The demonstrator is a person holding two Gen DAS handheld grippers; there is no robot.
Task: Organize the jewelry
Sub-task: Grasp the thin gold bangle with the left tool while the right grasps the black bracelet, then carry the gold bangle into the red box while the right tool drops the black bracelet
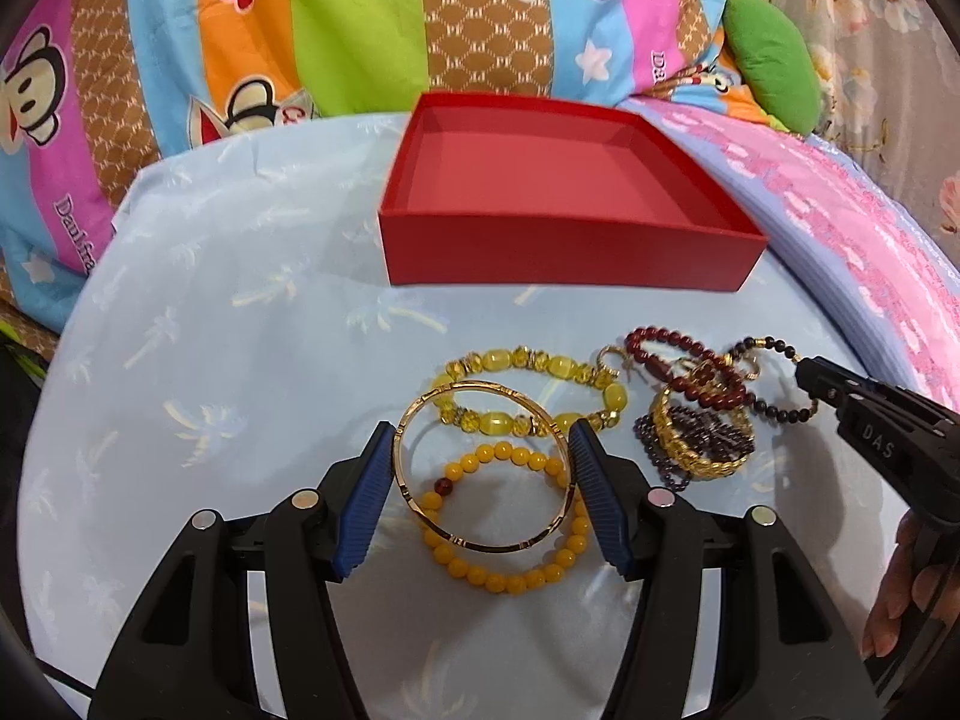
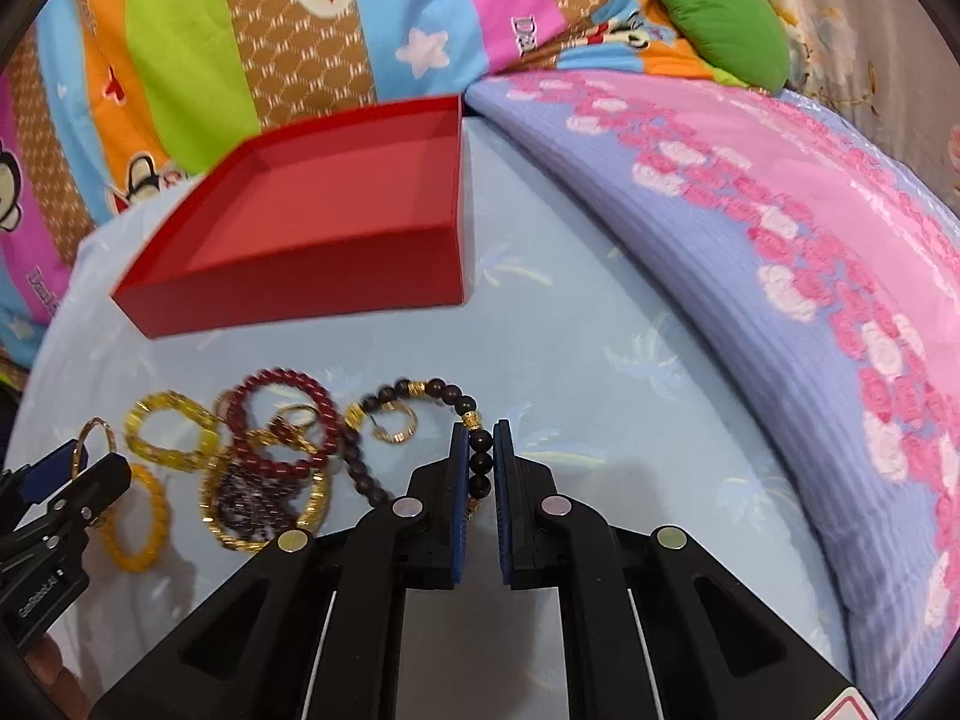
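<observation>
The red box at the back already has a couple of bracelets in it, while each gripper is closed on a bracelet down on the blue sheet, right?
Not quite: the red box is empty, as the left wrist view shows. The rest holds: the left gripper is closed on the gold bangle, the right gripper on the dark bead bracelet, both on the blue sheet.

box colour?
Red box, paler pinkish-red inside; clearest in the left wrist view.

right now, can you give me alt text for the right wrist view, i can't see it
The right gripper is shut on a dark beaded bracelet lying on a pale blue cloth. To its left sits a tangle of other bracelets, with the left gripper at the edge holding a gold bangle. An empty red box stands behind.
</observation>
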